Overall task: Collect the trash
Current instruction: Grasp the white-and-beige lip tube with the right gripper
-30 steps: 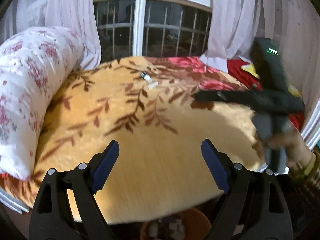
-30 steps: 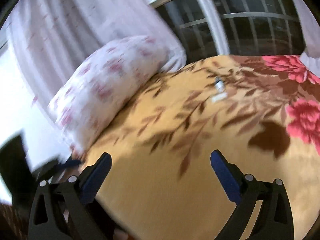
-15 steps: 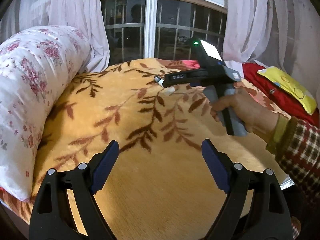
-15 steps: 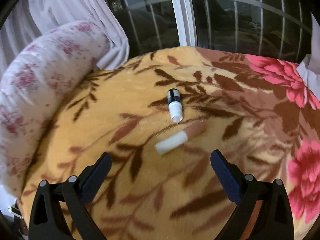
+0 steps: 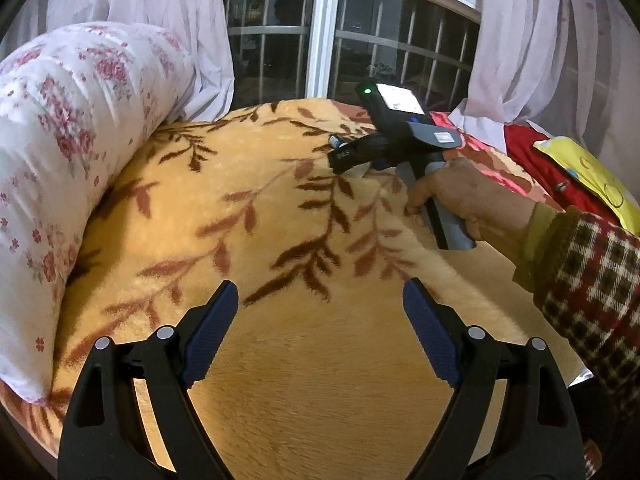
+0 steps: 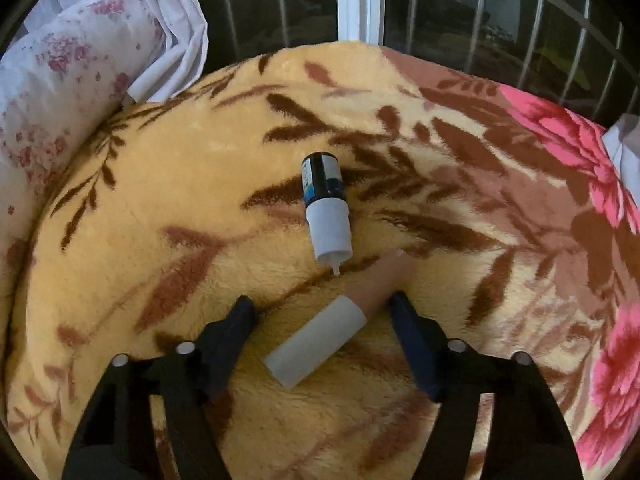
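Note:
A small tube [image 6: 332, 330] with a white cap and tan body lies on the yellow leaf-patterned blanket [image 6: 160, 200]. My right gripper [image 6: 322, 306] is open and low on the blanket, its fingers either side of the tube, not touching it that I can see. A small dark bottle [image 6: 326, 208] with a white nozzle lies just beyond the tube. In the left wrist view my right gripper [image 5: 352, 156] is over these items, and only the bottle's end [image 5: 335, 141] shows. My left gripper [image 5: 320, 320] is open and empty above the near blanket.
A floral white pillow [image 5: 60, 152] lies along the left. A barred window [image 5: 320, 40] and white curtains [image 5: 540, 40] are behind. A red cloth [image 5: 560, 168] with a yellow item [image 5: 592, 176] lies at the right. Pink flowers [image 6: 580, 152] mark the blanket's right side.
My right gripper has moved forward and down over the blanket until its open fingers straddle the tube, and they have narrowed. My left gripper has moved slightly and stays open.

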